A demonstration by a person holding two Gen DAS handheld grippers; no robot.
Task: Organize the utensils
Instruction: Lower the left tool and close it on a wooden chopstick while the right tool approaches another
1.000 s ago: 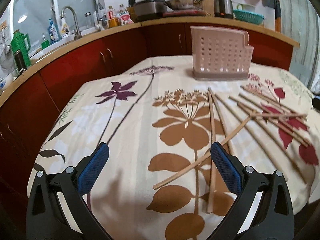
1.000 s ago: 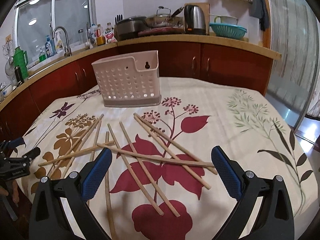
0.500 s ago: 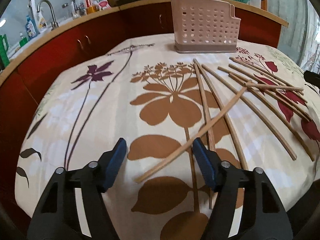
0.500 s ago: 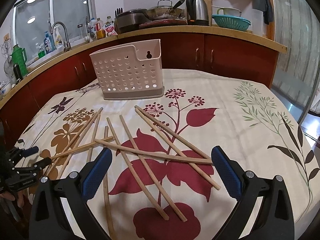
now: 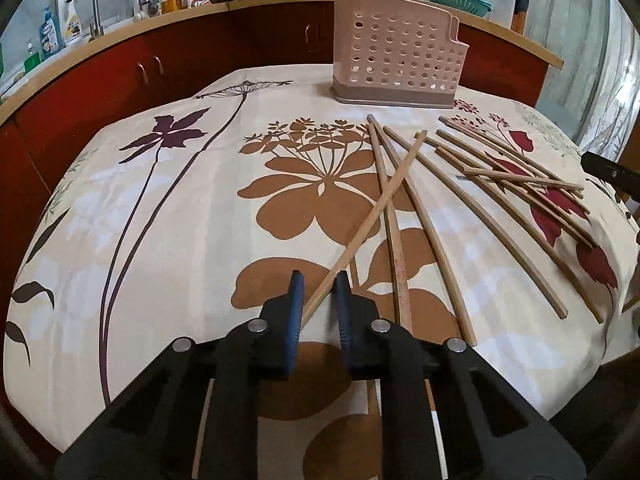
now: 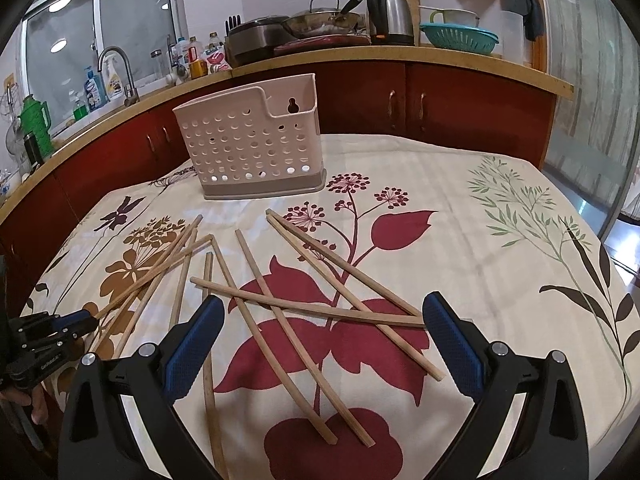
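Observation:
Several wooden chopsticks (image 6: 280, 308) lie scattered and crossed on the flowered tablecloth. My left gripper (image 5: 319, 286) is shut on the near end of one chopstick (image 5: 376, 204), which slants up and away to the right over the others. That gripper also shows at the left edge of the right wrist view (image 6: 86, 322). My right gripper (image 6: 322, 328) is open and empty, just above the crossed chopsticks. A pink perforated utensil holder (image 6: 250, 148) stands upright at the far side of the table; it also shows in the left wrist view (image 5: 398, 62).
The tablecloth (image 6: 500, 240) covers the table to its edges. Behind it run red cabinets (image 6: 440, 100) under a counter with a sink tap (image 6: 118, 68), bottles, a kettle (image 6: 390, 14) and a teal colander (image 6: 460, 38).
My left gripper has moved in on the slanting chopstick and closed on its near end. That chopstick's far end has swung left. My right gripper stays open and has shifted only slightly.

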